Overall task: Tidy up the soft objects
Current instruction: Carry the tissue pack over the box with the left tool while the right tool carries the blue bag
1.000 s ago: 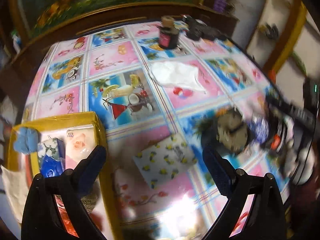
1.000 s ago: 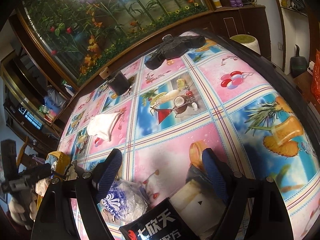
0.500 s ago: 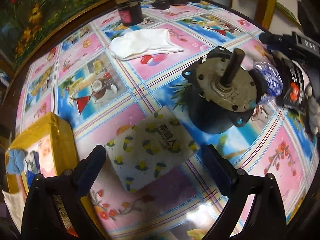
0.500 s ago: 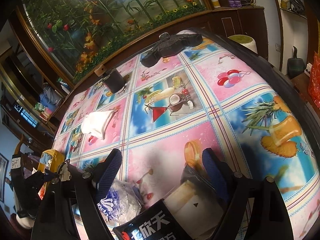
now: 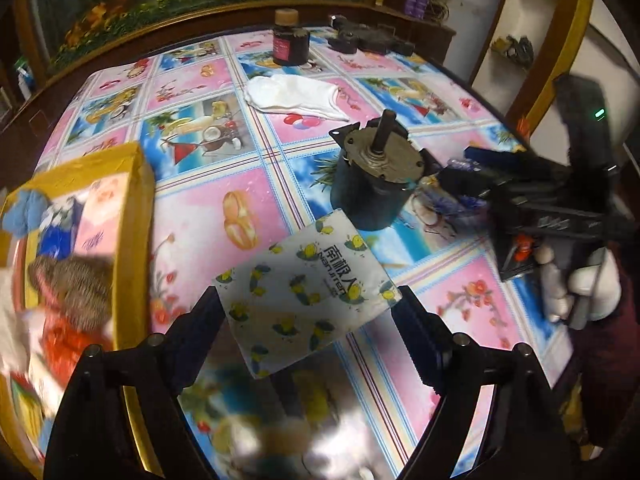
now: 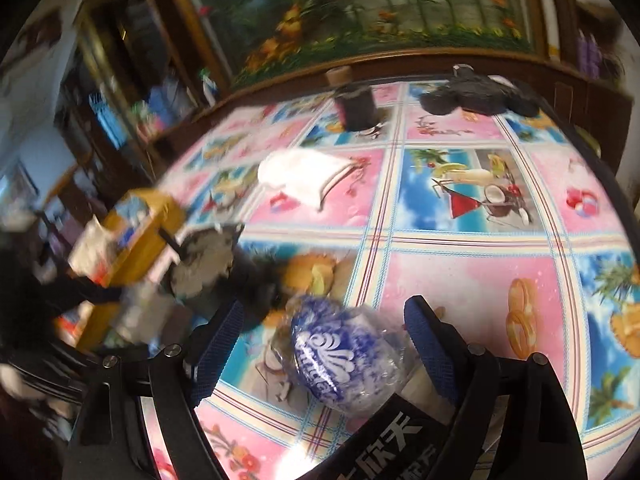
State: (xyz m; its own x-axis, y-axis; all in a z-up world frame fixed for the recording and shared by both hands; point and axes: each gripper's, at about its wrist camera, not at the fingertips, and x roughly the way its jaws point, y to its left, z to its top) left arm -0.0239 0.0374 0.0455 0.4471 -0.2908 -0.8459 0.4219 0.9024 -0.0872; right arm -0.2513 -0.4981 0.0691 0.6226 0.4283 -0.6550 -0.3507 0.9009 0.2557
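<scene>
The left gripper (image 5: 308, 320) stands spread wide with the tissue pack (image 5: 306, 292) lying flat on the table (image 5: 200, 208) between its fingers, its near edge by the left finger (image 5: 200, 328) and its far corner by the right one; whether either pad touches it I cannot tell. The right gripper (image 6: 324, 328) is likewise apart, straddling a blue-and-white wrapped ball (image 6: 340, 356) that rests on the cloth beside a black packet (image 6: 384, 440). The yellow box (image 5: 132, 184), already holding soft things, sits to the left of the pack. The risks, as I judge them: the pack lies askew to the fingers, so closing may pinch only a corner and let it swing or slip out on the lift; its film looks slick, which would not help. The motor (image 5: 372, 184) stands just beyond the pack, and pushing forward could knock it. The right gripper works close to that same motor, so the two tools could collide. The ball's loose crinkled wrap may be all that the right fingers catch. Compared with half a second ago, the left gripper has advanced so the pack reaches between its fingers, and the right view has swung left and down, bringing the ball from the left finger's side into the middle of the gap; the sock (image 5: 296, 96) has not moved.
</scene>
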